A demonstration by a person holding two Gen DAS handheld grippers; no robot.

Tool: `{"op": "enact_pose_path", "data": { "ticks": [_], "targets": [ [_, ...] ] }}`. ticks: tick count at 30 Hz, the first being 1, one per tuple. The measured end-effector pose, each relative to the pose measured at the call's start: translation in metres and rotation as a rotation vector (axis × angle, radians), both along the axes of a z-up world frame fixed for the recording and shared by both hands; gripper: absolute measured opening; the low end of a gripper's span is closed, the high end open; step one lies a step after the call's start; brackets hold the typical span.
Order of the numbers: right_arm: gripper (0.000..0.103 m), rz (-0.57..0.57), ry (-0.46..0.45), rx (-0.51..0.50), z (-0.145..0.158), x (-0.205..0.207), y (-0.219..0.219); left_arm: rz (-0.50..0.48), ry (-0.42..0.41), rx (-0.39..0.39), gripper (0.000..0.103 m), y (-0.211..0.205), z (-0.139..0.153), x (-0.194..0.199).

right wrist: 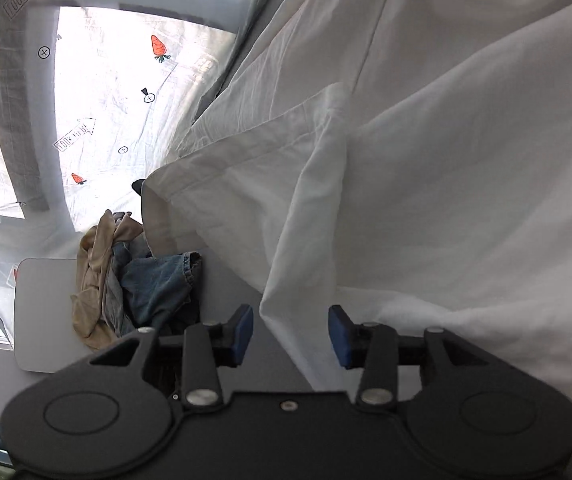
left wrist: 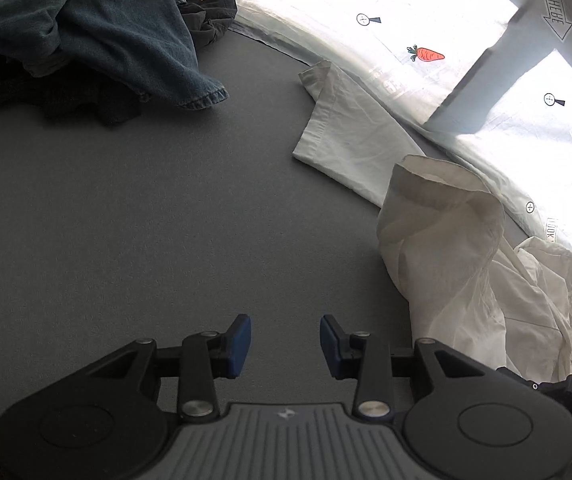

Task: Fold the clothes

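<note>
**Getting a clean hold on the white shirt before folding**

The left gripper (left wrist: 286, 346) is hovering over bare grey table (left wrist: 126, 220), its blue pads standing well apart and holding nothing. The white shirt (left wrist: 457, 264) is lying crumpled to its right, one sleeve (left wrist: 345, 132) spreading flat toward the far edge, beside the bright printed cloth (left wrist: 385, 12). At the far left a pile of denim and dark clothes (left wrist: 98, 32) is waiting.

The right gripper (right wrist: 290, 336) is also standing wide open with nothing clamped; a hanging fold of the white shirt (right wrist: 425, 200) is dropping into the gap between its pads, near the hemmed edge (right wrist: 246, 152), but the pads are not pressing on it.

To do this step well, I judge that each gripper should be taking a single layer at a hem or seam rather than a bunched fold, so the shirt spreads flat. The left one is needing to travel right to reach the fabric. Grabbing two layers risks a twisted spread.
</note>
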State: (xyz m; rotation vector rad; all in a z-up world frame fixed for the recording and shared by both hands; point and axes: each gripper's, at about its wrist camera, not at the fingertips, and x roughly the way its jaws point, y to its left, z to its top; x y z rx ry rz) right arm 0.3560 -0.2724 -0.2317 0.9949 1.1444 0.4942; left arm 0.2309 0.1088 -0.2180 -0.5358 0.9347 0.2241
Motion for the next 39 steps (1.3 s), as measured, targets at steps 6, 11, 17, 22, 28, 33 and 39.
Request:
{"op": "enact_pose_path", "data": {
  "ticks": [6,11,17,22,28,33,39],
  "targets": [
    [0.059,-0.193,-0.105,-0.228,0.031,-0.017,-0.059,-0.175,-0.025,0.024,0.049,-0.052,0.003,0.024],
    [0.088,-0.232,-0.167,-0.796,0.034,-0.034,-0.097,-0.344,-0.02,0.062,0.056,-0.112,0.001,0.045],
    [0.102,-0.147,-0.177,-1.148,0.004,-0.054,-0.127,-0.478,-0.017,0.115,0.065,-0.165,-0.003,0.051],
    [0.103,-0.162,-0.151,-1.063,-0.011,-0.063,-0.147,-0.524,-0.037,0.124,0.071,-0.187,-0.006,0.053],
    [0.103,-0.155,-0.177,-1.065,-0.013,-0.059,-0.152,-0.461,0.015,0.361,0.072,-0.209,-0.028,0.062],
    [0.103,-0.152,-0.189,-1.067,-0.012,-0.06,-0.156,-0.238,0.029,0.349,0.072,-0.174,-0.032,0.05],
    [0.103,-0.153,-0.181,-1.07,-0.012,-0.059,-0.147,0.015,0.065,0.092,0.066,-0.113,-0.033,0.014]
  ]
}}
